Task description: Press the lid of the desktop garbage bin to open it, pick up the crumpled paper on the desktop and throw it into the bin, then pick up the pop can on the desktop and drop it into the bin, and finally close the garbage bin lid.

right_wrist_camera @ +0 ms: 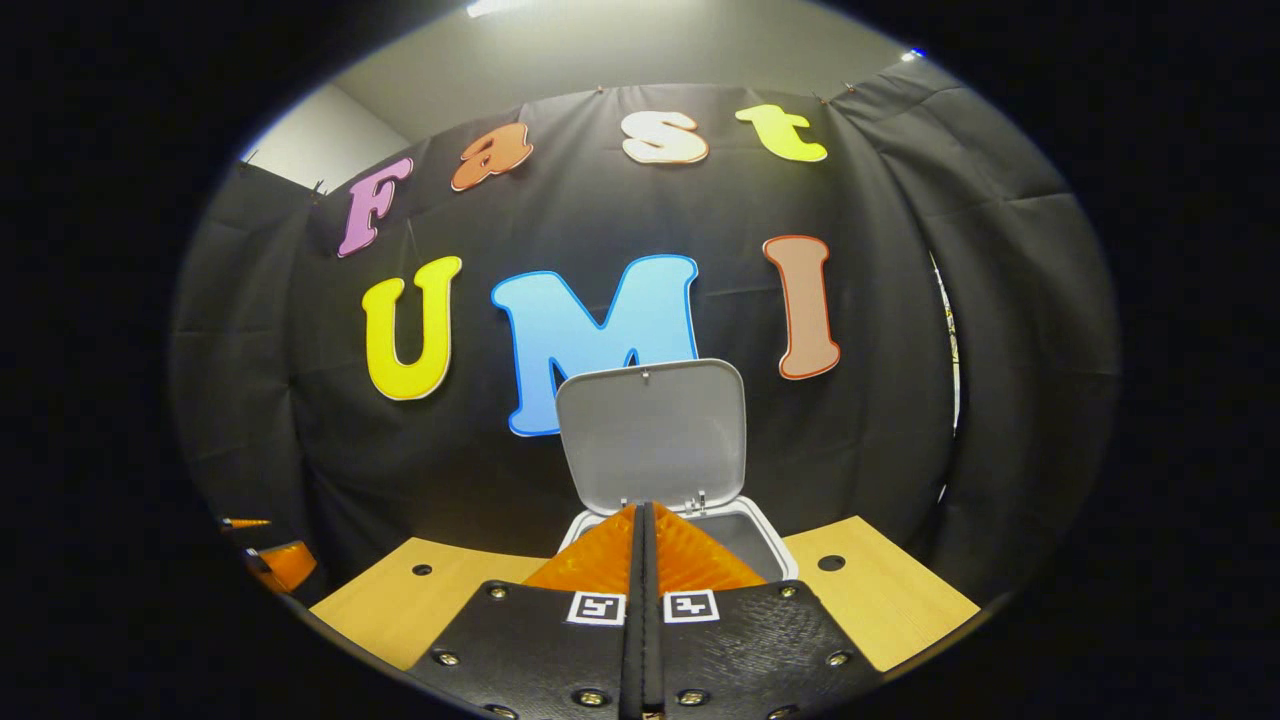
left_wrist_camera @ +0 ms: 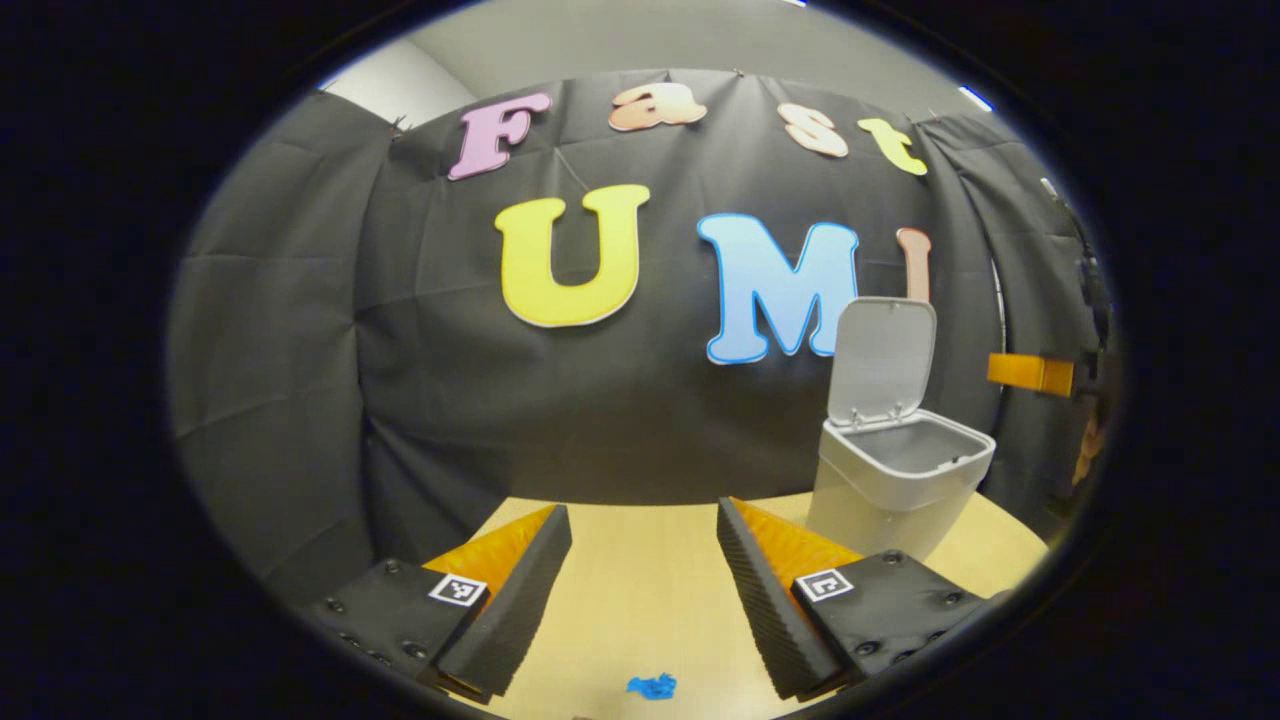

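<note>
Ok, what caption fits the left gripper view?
Open left gripper above the table, with the bin lid up.

Left hand-held gripper (left_wrist_camera: pixel 645 590): two wedge-shaped fingers with ribbed inner faces. Each sits on a flat black matte plate fastened with round dark screws. One small square black-and-white marker on each plate, near the finger base.

Right hand-held gripper (right_wrist_camera: pixel 643 560): same build. Black textured plates, shiny round screw heads along the lower edges, one square black-and-white marker per plate, set side by side. Ridged finger faces taper toward the tips.
</note>
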A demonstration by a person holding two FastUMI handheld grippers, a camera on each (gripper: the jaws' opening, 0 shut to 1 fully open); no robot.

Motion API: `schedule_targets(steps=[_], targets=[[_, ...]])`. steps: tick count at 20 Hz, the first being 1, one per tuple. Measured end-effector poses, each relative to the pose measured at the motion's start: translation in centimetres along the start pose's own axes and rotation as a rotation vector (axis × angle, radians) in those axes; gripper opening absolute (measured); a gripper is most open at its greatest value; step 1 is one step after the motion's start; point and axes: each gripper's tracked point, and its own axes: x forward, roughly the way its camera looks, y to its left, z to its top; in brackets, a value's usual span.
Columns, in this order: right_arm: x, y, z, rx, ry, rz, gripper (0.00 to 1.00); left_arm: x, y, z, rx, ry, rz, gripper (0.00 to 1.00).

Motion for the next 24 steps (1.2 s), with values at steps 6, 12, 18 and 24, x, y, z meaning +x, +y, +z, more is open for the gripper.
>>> schedule_targets(steps=[6,12,18,24], targets=[[-1.0,0.2,0.5,0.003,-0.002,-0.004,0.00,-0.2,1.6,-8.3,-0.029,0.148,-0.026,0.97],[-1.8,-0.3,-0.3,-0.033,0.031,-0.019,0.00,0.3,-0.5,-17.6,-0.059,0.318,-0.103,0.96],[-2.6,-2.2,-1.5,-0.068,0.073,-0.066,0.00,0.9,-1.5,-25.4,-0.068,0.451,-0.124,0.96],[-3.1,-3.2,-2.7,-0.097,0.125,-0.087,0.00,2.1,-0.6,-30.9,-0.101,0.557,-0.099,0.97]])
